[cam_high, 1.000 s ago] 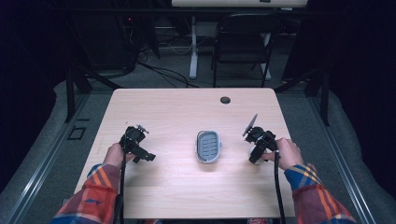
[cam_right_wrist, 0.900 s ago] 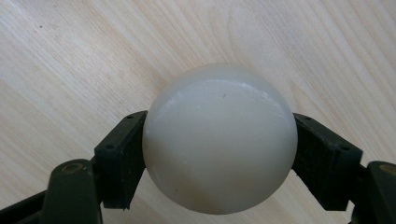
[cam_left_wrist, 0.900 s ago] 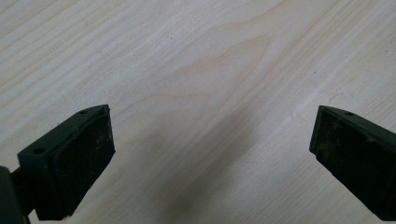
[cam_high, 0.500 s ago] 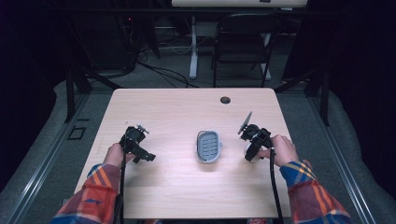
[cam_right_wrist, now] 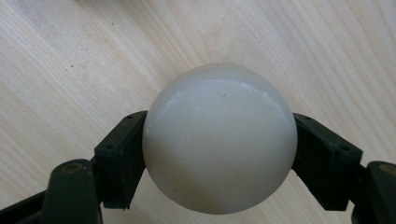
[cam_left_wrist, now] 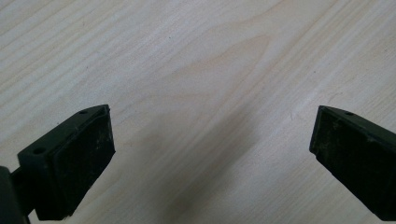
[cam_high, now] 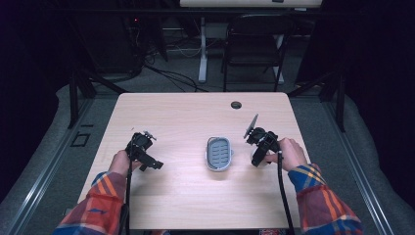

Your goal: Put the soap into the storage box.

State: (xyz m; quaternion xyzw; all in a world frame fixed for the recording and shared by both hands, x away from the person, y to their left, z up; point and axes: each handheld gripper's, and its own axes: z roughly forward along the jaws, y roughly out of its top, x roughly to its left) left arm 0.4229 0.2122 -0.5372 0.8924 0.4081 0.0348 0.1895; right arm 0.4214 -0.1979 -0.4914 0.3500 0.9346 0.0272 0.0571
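Seen from above: pale wood bench [cam_high: 195, 122], two hands in plaid sleeves reaching in from near edge. Right tongs [cam_high: 258, 159] clenched on a white, milky ball [cam_right_wrist: 219, 137], one black jaw pressed to each side of it, ball bulging well past both jaws in right gripper view. Ball [cam_high: 258, 157] barely visible from high view, tucked under the tongs, low over the bench surface; contact w/ wood can't be told. Grey three-cornered plate [cam_high: 251, 126] tilted up at far end of right tongs, cable trailing back past right hand [cam_high: 291, 152] twd near edge.

Just left of right tongs, betw. the two tools: grey oval dish [cam_high: 219, 153] w/ slotted blue-grey insert, flat on bench, apart from both tongs, nearer the right pair.

Left tongs [cam_high: 147, 159] released, jaws spread wide in left gripper view [cam_left_wrist: 210, 154], bare wood grain betw. them, nothing gripped. Left hand [cam_high: 120, 161] behind them, well left of dish.

Beyond right tongs, near far edge: small dark round cable port [cam_high: 236, 105] in bench top. Past bench: dark chair [cam_high: 252, 44], floor cables.
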